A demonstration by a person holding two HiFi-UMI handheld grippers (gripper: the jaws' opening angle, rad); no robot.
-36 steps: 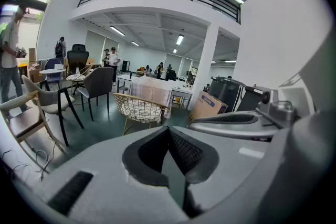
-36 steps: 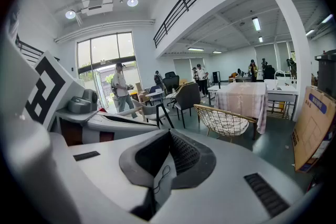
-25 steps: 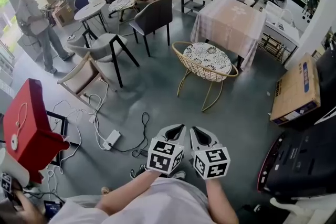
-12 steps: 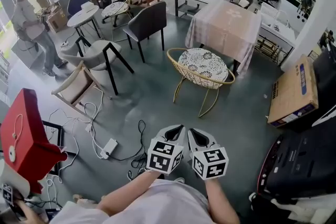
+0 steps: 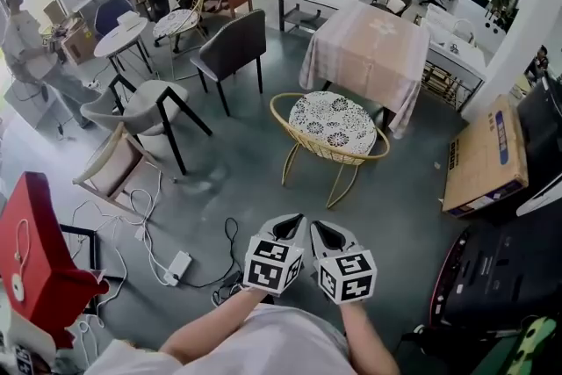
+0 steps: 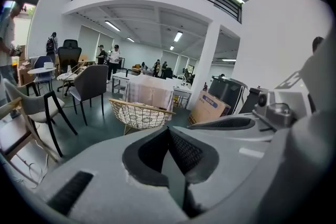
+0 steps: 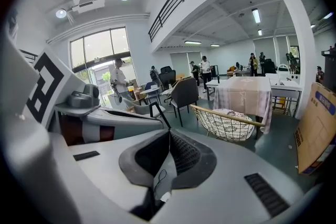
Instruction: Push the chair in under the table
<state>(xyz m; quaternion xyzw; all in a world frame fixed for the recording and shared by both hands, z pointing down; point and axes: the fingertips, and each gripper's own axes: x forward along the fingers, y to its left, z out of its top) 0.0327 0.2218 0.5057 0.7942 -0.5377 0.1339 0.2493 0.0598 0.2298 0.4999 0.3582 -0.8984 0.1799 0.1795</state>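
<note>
Head view: we hold left hand-held gripper (image 5: 292, 227) and right hand-held gripper (image 5: 320, 230) closed, empty, side by side over the floor (image 5: 237, 176); chair (image 5: 332, 123) stands near the far bench (image 5: 373, 44).

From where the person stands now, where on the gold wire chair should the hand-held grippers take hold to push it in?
The near top rim of the gold wire chair, taken from the person's side. It is a thin bar jaws could close over, and the cloth-covered table stands directly beyond the chair, so a forward push likely sends it under.
</note>
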